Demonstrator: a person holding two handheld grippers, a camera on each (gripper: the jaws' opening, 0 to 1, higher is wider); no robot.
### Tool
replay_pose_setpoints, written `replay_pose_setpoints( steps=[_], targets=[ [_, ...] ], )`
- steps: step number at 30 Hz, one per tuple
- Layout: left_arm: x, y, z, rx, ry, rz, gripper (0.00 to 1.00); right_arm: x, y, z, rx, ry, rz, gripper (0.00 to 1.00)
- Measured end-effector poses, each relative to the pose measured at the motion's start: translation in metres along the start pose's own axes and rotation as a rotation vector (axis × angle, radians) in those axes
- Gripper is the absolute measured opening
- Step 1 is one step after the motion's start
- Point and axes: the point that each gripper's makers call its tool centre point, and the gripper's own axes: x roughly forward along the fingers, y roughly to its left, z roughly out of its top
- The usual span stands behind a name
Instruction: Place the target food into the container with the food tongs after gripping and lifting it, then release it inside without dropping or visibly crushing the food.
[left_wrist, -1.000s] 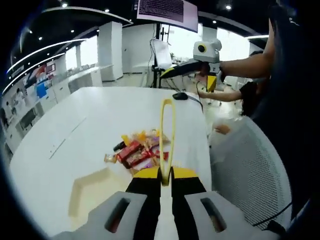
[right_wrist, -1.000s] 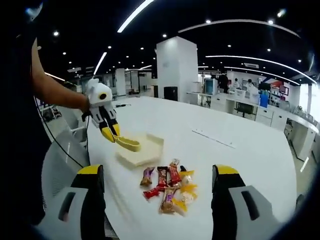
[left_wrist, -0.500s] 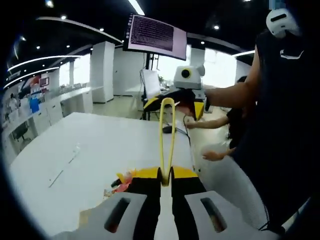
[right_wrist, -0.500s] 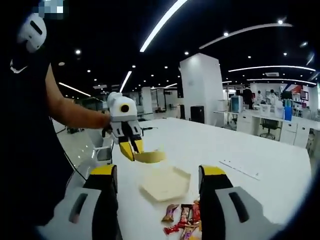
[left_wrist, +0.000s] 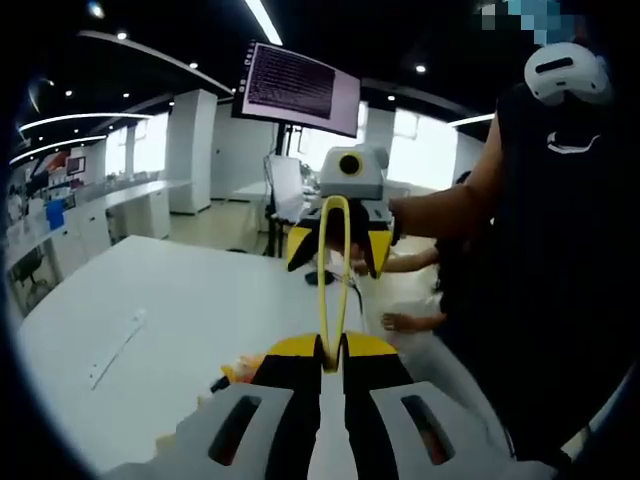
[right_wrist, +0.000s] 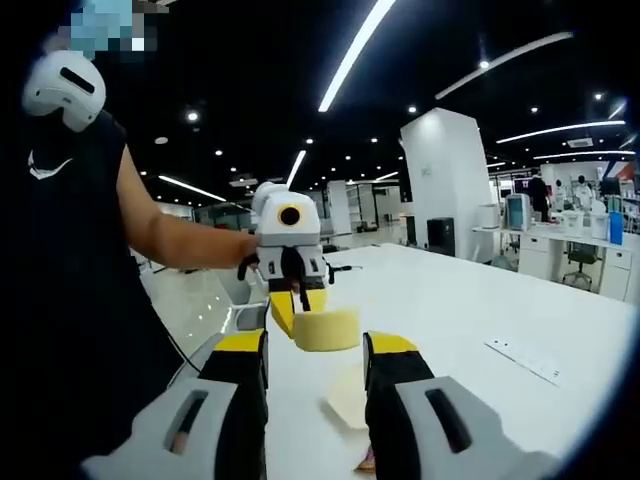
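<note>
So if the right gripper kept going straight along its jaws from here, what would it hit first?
Most likely the yellow food tongs held in the left gripper, which sit right between and just beyond the right gripper jaws. Depth is hard to judge, but nothing else appears to stand in between.

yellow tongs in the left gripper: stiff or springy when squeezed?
Probably springy: the yellow tongs are a thin looped strip, and the left gripper pinches their base shut. Likely light, since the strip stands unsupported. In the right gripper view they look broad, flat.
</note>
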Motion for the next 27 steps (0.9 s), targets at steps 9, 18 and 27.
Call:
replay_pose_setpoints(
  steps=[9, 18, 27],
  targets=[
    [0.005, -0.004, 0.001, -0.013, 0.009, -0.021, 0.02, 0.008, 0.01, 0.004, 0.028, -0.027, 0.047, 0.26],
    [0.008, -0.009, 0.001, -0.031, 0.013, -0.047, 0.03, 0.009, 0.01, 0.005, 0.028, -0.038, 0.049, 0.19],
    [0.009, -0.013, 0.001, -0.039, 0.021, -0.062, 0.03, 0.014, 0.015, 0.006, 0.016, -0.043, 0.059, 0.17]
  ],
)
